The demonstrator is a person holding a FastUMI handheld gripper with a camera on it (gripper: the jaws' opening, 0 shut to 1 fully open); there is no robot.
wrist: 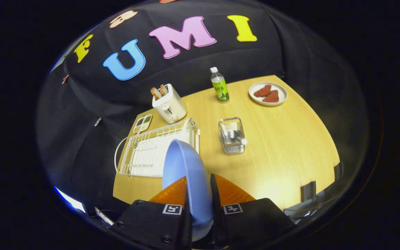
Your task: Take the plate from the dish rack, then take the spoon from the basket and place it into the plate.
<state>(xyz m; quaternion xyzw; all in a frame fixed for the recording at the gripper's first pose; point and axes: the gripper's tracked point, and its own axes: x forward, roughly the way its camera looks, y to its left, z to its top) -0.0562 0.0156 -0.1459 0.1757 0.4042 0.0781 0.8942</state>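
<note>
A light blue plate (186, 173) stands on edge between my fingers, and my gripper (200, 189) is shut on it, holding it above the table. Its upper rim overlaps the near right corner of the white wire dish rack (144, 152), which lies beyond and to the left of the fingers. The small wire basket (232, 135) sits on the table ahead and slightly right of the fingers. A spoon (236, 139) with a white handle end lies inside it.
A cream toaster (168, 103) with toast stands behind the rack, beside a small seasoning tray (142, 124). A green-labelled bottle (219, 85) and a white plate of reddish food (267, 93) sit at the table's (290, 146) far side. Bare wood lies right of the basket.
</note>
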